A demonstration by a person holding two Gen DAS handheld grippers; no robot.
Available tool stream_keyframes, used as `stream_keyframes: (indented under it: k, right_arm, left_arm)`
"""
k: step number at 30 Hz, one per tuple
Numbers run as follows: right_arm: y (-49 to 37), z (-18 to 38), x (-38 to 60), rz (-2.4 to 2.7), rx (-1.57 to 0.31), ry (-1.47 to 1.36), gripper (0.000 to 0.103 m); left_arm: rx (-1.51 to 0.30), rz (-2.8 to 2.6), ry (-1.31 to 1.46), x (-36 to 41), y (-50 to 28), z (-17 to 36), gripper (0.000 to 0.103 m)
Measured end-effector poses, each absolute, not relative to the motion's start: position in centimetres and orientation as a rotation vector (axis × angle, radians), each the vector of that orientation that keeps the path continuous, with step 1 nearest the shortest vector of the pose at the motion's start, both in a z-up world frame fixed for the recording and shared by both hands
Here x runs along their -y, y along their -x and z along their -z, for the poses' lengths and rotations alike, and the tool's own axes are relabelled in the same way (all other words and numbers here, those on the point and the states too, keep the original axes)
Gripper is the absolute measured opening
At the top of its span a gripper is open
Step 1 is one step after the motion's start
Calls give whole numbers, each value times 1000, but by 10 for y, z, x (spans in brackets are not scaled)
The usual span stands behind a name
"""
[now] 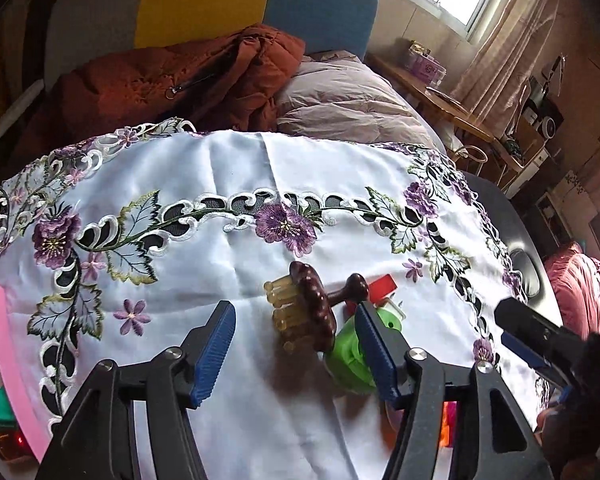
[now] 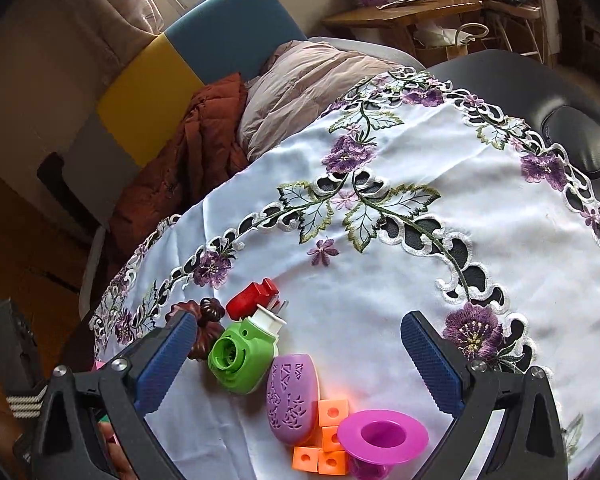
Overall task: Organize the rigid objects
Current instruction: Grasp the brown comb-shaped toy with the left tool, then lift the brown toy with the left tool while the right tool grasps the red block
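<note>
Above the brown brush [image 1: 306, 308], left claw [image 1: 296, 346] tilted down, spread, apparently empty.

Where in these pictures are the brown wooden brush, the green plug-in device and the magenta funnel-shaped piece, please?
Brown wooden brush [image 1: 314, 312]: left wrist view, on its dark scalloped wooden back.
Green plug-in device [image 2: 242, 360]: right wrist view, on its green front face beside the round opening.
Magenta funnel-shaped piece [image 2: 408, 434]: right wrist view, on its wide flat rim.

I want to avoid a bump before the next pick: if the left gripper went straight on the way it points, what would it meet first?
Most likely the brown scalp brush lying on the tablecloth between the open fingers of the left gripper; depth is hard to judge.
</note>
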State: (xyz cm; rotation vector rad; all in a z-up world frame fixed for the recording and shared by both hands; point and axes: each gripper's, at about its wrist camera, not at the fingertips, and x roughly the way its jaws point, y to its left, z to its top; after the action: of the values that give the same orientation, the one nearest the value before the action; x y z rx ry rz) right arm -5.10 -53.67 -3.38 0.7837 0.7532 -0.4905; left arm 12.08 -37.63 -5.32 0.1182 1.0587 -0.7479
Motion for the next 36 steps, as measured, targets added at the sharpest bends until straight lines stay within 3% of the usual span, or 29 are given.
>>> stream_keyframes:
  k: [6, 11, 13, 25, 32, 36]
  right_arm:
    - [48, 37, 538, 488, -769, -784, 103]
    - [46, 40, 537, 487, -782, -777, 103]
    - [45, 39, 537, 490, -778, -769, 103]
    - [46, 43, 538, 512, -799, -760, 103]
    - [45, 43, 536, 516, -806, -750, 103]
    - [45, 45, 537, 513, -812, -758, 103]
  left_arm:
    - [-1147, 763, -15, 393, -142, 79, 62]
    - [-1205, 817, 96, 378, -148, 91, 39]
    - [-1172, 832, 57, 372, -143, 85, 34]
    - [-1201, 754, 154, 296, -137, 84, 35]
    - [-1175, 755, 64, 277, -118, 79, 36]
    - [-1176, 757, -38, 276, -104, 82, 47]
